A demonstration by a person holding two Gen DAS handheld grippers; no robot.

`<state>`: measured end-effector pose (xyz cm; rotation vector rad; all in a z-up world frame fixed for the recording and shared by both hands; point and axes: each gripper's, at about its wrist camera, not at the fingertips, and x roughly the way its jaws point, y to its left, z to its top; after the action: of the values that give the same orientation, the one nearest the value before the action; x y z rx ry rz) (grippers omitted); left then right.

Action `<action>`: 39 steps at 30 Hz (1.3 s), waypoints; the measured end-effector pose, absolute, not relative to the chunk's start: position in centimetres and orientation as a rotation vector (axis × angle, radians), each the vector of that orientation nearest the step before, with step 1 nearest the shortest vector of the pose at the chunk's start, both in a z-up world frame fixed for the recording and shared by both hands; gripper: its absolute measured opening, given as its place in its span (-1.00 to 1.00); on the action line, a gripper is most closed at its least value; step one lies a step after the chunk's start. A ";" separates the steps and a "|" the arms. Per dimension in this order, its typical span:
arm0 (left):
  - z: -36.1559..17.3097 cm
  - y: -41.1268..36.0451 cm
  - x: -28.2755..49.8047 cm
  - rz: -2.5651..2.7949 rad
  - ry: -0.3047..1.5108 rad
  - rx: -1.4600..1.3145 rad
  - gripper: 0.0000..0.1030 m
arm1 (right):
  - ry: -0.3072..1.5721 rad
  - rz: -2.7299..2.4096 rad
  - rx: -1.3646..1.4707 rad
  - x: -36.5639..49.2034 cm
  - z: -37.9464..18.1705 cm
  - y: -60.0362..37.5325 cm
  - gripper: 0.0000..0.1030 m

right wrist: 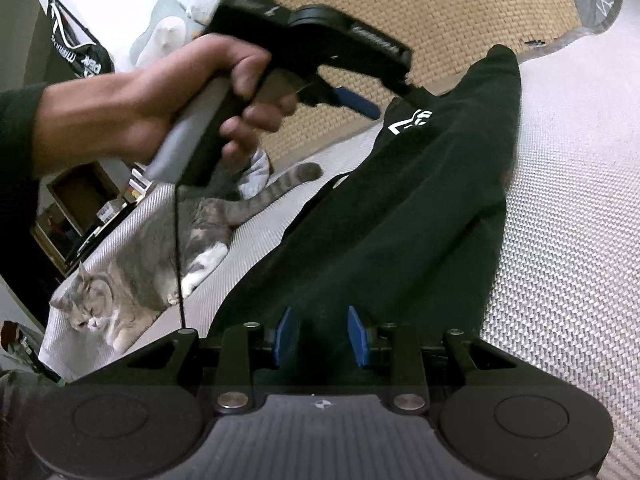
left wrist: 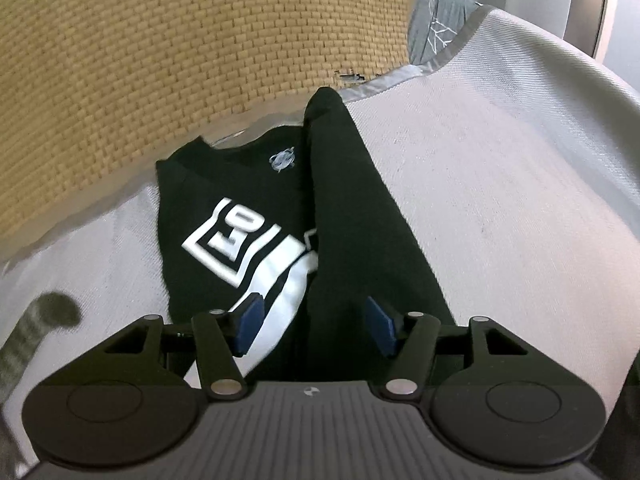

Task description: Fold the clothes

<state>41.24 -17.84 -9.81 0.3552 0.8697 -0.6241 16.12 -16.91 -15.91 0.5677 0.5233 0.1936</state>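
A black shirt (left wrist: 240, 200) with a white block print lies on the pale woven bed cover (left wrist: 500, 200). One side is folded over as a long black flap (left wrist: 352, 216). My left gripper (left wrist: 315, 326) hovers low over the shirt's near end, open, its blue pads wide apart with cloth beneath them. In the right wrist view the same black shirt (right wrist: 420, 220) rises toward my right gripper (right wrist: 322, 336). That gripper's blue pads stand close together with a bunch of black cloth between them. A hand (right wrist: 140, 108) holds the left gripper above the shirt's far left side.
A grey and white cat (right wrist: 140, 280) lies on the bed cover left of the shirt, and its tail (left wrist: 52, 312) shows in the left wrist view. A tan woven mat (left wrist: 200, 40) lies beyond the cover's edge. A grey cushion (left wrist: 440, 20) sits at the far corner.
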 end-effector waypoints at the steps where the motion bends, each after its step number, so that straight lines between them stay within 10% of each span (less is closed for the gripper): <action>1: -9.9 -18.3 41.8 -0.625 0.870 0.351 0.19 | 0.520 0.194 0.561 16.1 -15.9 -16.8 -0.31; 32: -13.0 -29.6 54.7 -0.525 0.844 0.267 0.28 | 0.474 0.246 0.548 16.3 -16.5 -17.1 -0.24; 36: -12.9 -30.0 54.3 -0.544 0.854 0.268 -0.59 | 0.472 0.253 0.548 16.3 -16.5 -17.1 -0.24; 39: -12.3 -30.1 53.7 -0.569 0.836 0.257 -0.84 | 0.474 0.257 0.556 16.3 -16.5 -17.3 -0.24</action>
<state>53.72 -30.05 -12.32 0.2572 0.8358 -0.5689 16.34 -17.29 -16.53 0.5560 0.4736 0.2565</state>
